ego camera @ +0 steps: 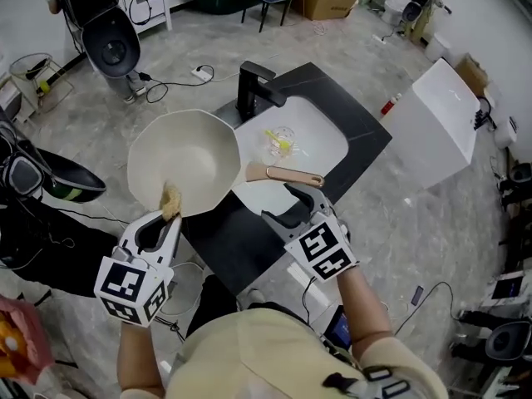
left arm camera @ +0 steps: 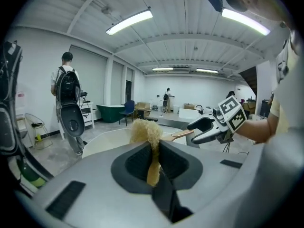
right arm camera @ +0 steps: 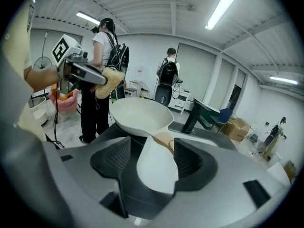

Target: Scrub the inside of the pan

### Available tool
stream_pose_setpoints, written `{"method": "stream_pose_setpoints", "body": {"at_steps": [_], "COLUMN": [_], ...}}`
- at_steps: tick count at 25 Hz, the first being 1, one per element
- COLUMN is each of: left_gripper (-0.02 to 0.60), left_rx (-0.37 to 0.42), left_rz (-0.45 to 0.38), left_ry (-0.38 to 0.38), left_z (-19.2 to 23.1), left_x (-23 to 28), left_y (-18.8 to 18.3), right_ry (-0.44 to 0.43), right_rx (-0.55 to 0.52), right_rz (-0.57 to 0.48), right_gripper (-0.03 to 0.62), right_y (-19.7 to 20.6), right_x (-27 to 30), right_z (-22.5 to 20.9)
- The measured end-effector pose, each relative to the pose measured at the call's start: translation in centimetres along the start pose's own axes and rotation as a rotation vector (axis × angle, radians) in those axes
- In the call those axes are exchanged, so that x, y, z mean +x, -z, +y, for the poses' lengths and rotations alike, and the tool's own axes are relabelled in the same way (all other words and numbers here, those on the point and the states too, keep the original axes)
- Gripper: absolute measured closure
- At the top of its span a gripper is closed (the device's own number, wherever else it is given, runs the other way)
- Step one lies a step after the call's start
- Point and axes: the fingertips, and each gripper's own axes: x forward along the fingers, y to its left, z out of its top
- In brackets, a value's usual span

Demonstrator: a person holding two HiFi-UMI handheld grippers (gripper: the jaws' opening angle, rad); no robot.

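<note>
A cream pan (ego camera: 187,160) with a wood-coloured handle (ego camera: 287,174) lies at the left edge of the white sink (ego camera: 324,144). My left gripper (ego camera: 169,214) sits at the pan's near rim, shut on a tan fibrous scrubber (ego camera: 171,199) whose tuft sticks out past the jaws (left arm camera: 145,129). My right gripper (ego camera: 291,204) is open just short of the handle's end. In the right gripper view the handle's tip (right arm camera: 164,140) lies between the jaws, close to the right one, and neither pad presses on it. The pan's bowl (right arm camera: 140,113) looks bare inside.
A black faucet (ego camera: 249,86) stands behind the sink on the black counter (ego camera: 366,135). A clear and yellow item (ego camera: 281,144) lies in the sink. A white box (ego camera: 440,123) stands to the right, cables and a dark pan (ego camera: 66,181) on the floor to the left. People (left arm camera: 67,87) stand nearby.
</note>
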Motion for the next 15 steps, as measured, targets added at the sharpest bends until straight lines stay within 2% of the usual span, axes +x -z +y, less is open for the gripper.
{"method": "stream_pose_setpoints", "body": {"at_steps": [7,12,15], "left_gripper": [0.538,0.538,0.538], "left_rx": [0.086,0.157,0.167], "left_rz": [0.036,0.123,0.170], "left_ry": [0.107,0.194,0.257], "left_z": [5.6,8.5,9.4], "left_x": [4.4,7.0,8.4], "left_y": [-0.6,0.4,1.6], "right_ry": [0.052,0.053,0.069], "right_rx": [-0.123,-0.181,-0.182], "right_rz": [0.179,0.301,0.347], "right_gripper": [0.309,0.310,0.310], "right_y": [0.0,0.7,1.1], "right_x": [4.9,7.4,8.5], "right_z": [-2.6,-3.4,-3.9]}}
